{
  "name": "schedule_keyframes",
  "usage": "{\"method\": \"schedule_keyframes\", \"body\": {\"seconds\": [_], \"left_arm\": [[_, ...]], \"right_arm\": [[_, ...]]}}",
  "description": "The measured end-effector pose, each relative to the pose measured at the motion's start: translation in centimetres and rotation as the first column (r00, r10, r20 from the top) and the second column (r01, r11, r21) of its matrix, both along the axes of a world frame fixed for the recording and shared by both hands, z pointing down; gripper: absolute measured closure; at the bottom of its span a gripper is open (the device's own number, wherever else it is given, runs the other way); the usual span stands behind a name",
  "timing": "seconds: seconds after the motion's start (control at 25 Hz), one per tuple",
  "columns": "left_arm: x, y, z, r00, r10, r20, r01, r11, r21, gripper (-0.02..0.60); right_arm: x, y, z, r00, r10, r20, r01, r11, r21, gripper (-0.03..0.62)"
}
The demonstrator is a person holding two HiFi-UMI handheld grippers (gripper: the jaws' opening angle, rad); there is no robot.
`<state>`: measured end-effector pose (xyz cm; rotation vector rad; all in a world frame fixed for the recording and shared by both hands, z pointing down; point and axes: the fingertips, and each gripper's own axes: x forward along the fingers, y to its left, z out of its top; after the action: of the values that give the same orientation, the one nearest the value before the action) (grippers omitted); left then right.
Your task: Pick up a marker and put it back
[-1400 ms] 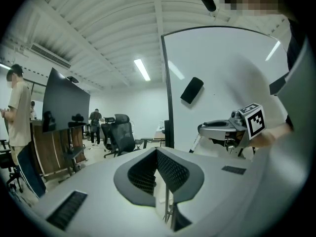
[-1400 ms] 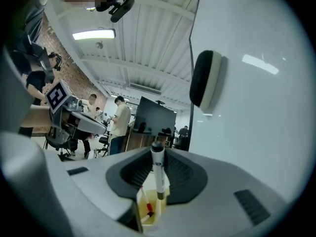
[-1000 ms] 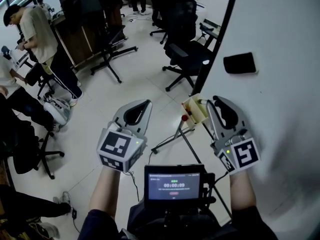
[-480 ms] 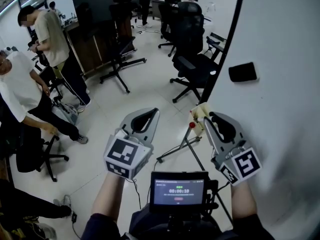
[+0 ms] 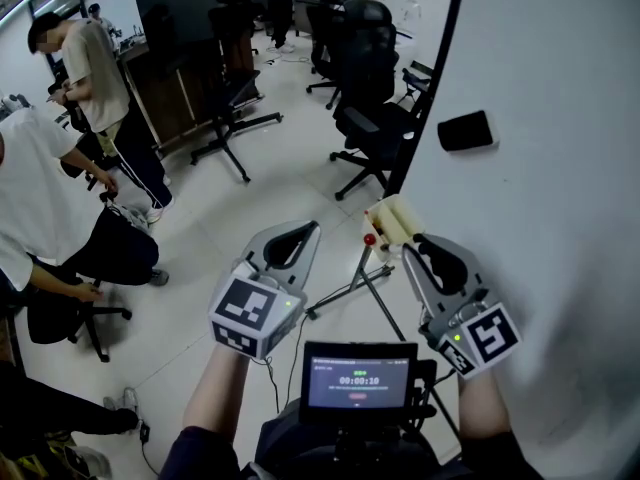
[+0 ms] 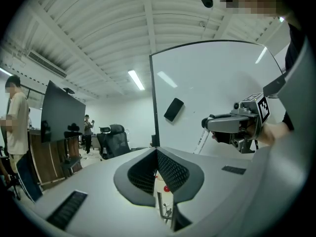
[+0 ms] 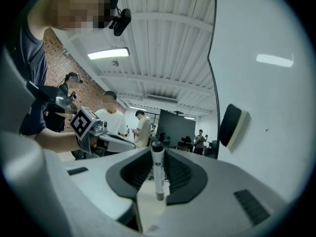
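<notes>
The whiteboard (image 5: 560,228) fills the right side of the scene, its dark frame edge running from far to near. To its left is an open floor (image 5: 200,238) with black office chairs (image 5: 370,118) at the far end. Two people are on the far left, one standing (image 5: 90,68) and one in a white shirt bending down (image 5: 40,198).

The left gripper (image 5: 300,231) is held out over the floor, left of the whiteboard's stand (image 5: 345,290). Its jaws are closed tip to tip and nothing is between them. The right gripper (image 5: 413,245) is held just beside the whiteboard's face and is clenched on the marker.

A small screen (image 5: 359,376) sits nearest, between the two forearms. A black eraser (image 5: 466,130) clings to the whiteboard, farther off than the right gripper. A pale tray (image 5: 392,218) sits at the whiteboard's left edge, just beyond the right gripper's tips.

The marker (image 7: 157,169) is white with a black cap. In the right gripper view it stands upright between the pads with the cap on top, clear of the tray. A red knob (image 5: 369,238) shows on the stand, just left of the tray.
</notes>
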<state>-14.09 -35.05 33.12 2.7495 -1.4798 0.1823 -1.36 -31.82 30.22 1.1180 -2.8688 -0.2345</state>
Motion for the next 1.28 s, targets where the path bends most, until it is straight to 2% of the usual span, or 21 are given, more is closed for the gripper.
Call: {"method": "schedule_keyframes", "body": {"seconds": [0.2, 0.48, 0.8, 1.0, 1.28], "left_arm": [[2.3, 1.3, -0.8, 0.999, -0.036, 0.029, 0.035, 0.999, 0.006, 0.581], [6.7, 4.8, -1.3, 0.992, -0.115, 0.056, 0.114, 0.993, 0.025, 0.581], [10.7, 9.7, -1.1, 0.978, -0.195, 0.071, 0.195, 0.981, 0.012, 0.581], [10.3, 13.7, -0.9, 0.952, -0.299, 0.062, 0.3, 0.954, -0.009, 0.581], [7.2, 18.4, -0.5, 0.903, -0.426, 0.043, 0.428, 0.903, -0.027, 0.581]], "right_arm": [[2.2, 1.4, -0.4, 0.998, -0.062, 0.028, 0.062, 0.998, -0.001, 0.513], [5.2, 5.1, 0.6, 0.982, -0.188, 0.016, 0.188, 0.982, -0.017, 0.513], [9.4, 8.2, 0.9, 0.963, -0.266, 0.05, 0.267, 0.963, -0.029, 0.513], [9.3, 10.0, 2.7, 0.937, -0.343, 0.065, 0.348, 0.933, -0.087, 0.513], [6.8, 12.3, 3.8, 0.896, -0.434, 0.088, 0.443, 0.886, -0.137, 0.513]]}}
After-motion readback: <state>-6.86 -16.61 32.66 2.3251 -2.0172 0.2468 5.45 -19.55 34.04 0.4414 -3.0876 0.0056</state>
